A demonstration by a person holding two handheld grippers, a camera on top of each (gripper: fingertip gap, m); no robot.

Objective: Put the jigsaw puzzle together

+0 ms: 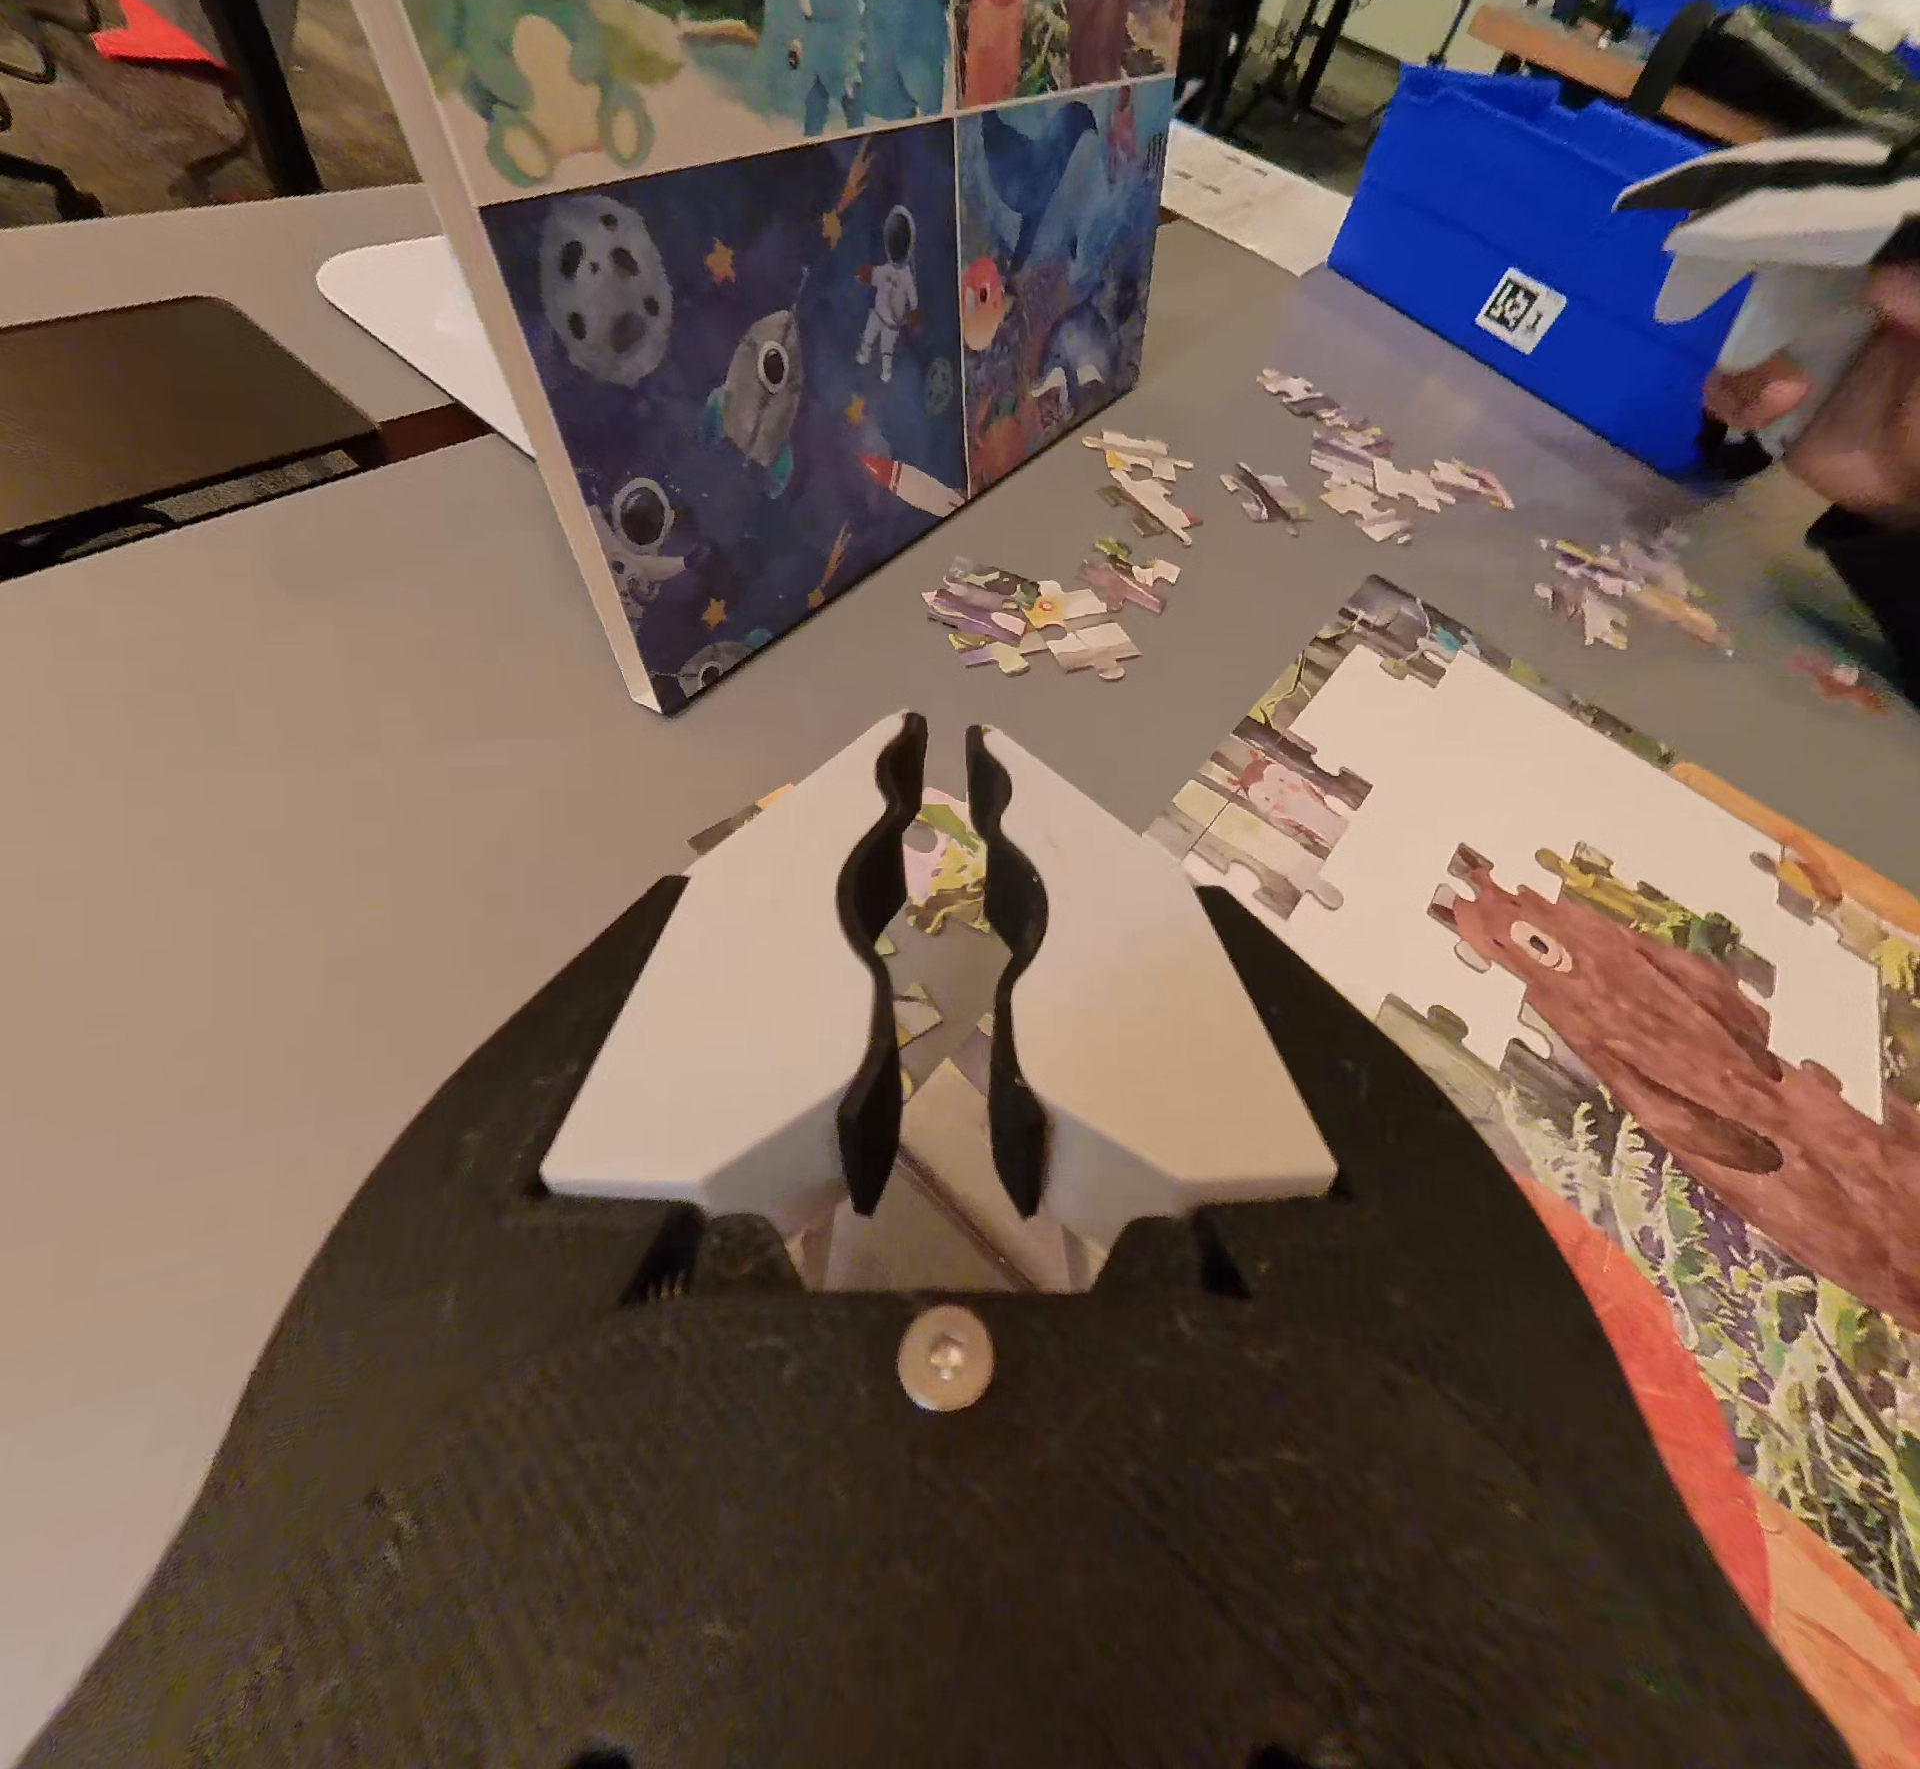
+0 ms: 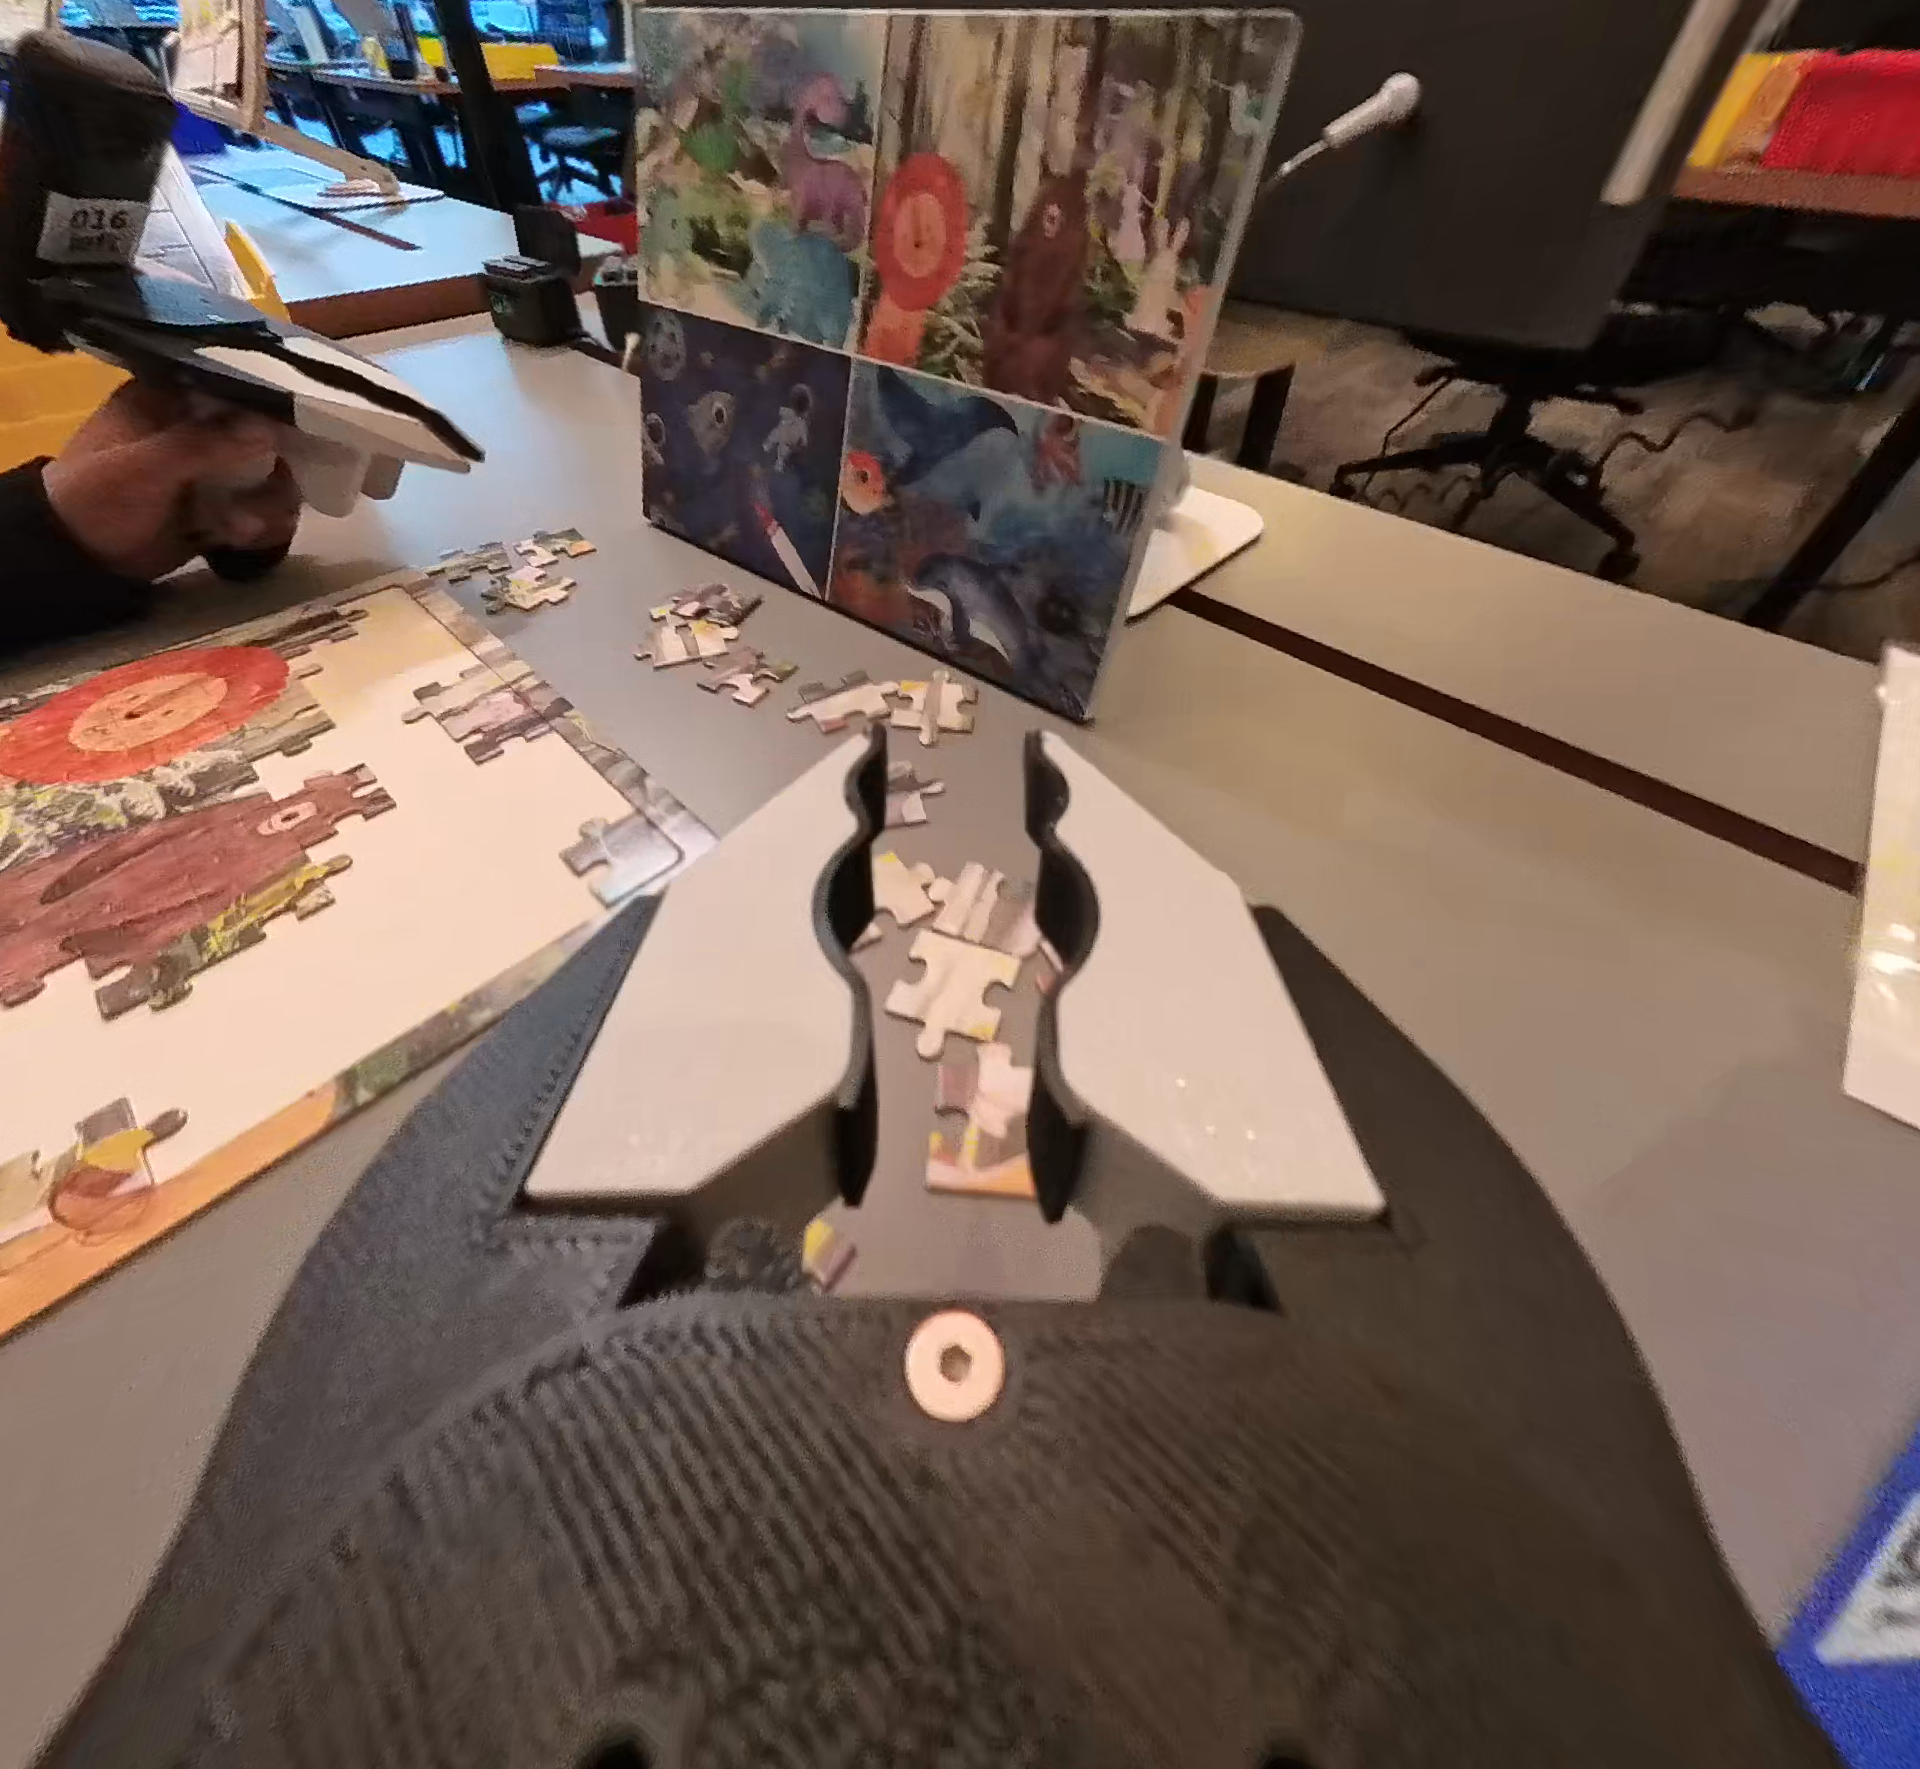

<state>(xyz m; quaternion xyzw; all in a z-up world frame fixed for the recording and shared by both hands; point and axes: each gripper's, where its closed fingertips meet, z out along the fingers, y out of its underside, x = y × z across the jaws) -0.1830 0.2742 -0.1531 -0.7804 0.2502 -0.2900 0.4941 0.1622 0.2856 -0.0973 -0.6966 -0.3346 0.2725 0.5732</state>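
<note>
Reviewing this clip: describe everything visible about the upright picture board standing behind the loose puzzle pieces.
The picture board is a thin, rigid, white-edged panel standing upright with a slight lean on the grey table, propped by a white flat-footed stand behind it. Its glossy face is split into four illustrated panels: dinosaurs top left, lion and bear in a forest top right, space scene bottom left, sea creatures bottom right. Loose puzzle pieces lie just before its lower edge. Neither tool touches it.
</note>
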